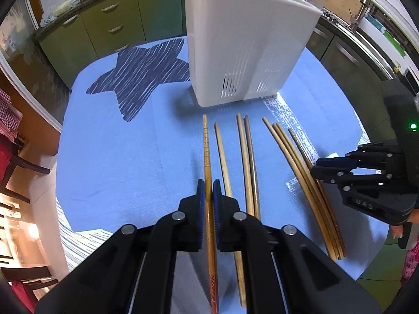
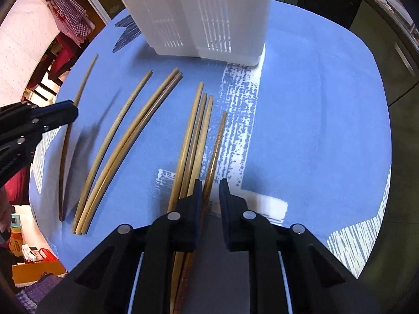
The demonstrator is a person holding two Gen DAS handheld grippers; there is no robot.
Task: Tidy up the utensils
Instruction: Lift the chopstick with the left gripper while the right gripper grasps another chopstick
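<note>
My left gripper point(image 1: 208, 191) is shut on a ridged orange-brown chopstick point(image 1: 206, 144), held a little above the blue cloth point(image 1: 117, 157). Several more chopsticks lie in a row to its right, ends toward the tall white utensil holder point(image 1: 243, 44) behind them. My right gripper point(image 2: 210, 191) points down over the right-hand bundle point(image 2: 193, 136). Its jaws stand narrowly open around a ridged brown chopstick point(image 2: 218, 141). That stick rests against the left pad, and cloth shows between it and the right pad. The left gripper point(image 2: 70, 112) also shows at the left edge of the right wrist view.
The cloth has a dark star print point(image 1: 141, 78) at the back left and white streaked patches point(image 2: 238, 110) on the right. Green kitchen cabinets point(image 1: 112, 26) and a sink tap point(image 1: 364, 0) stand beyond the table. A dark chair point(image 1: 15, 162) is at the left.
</note>
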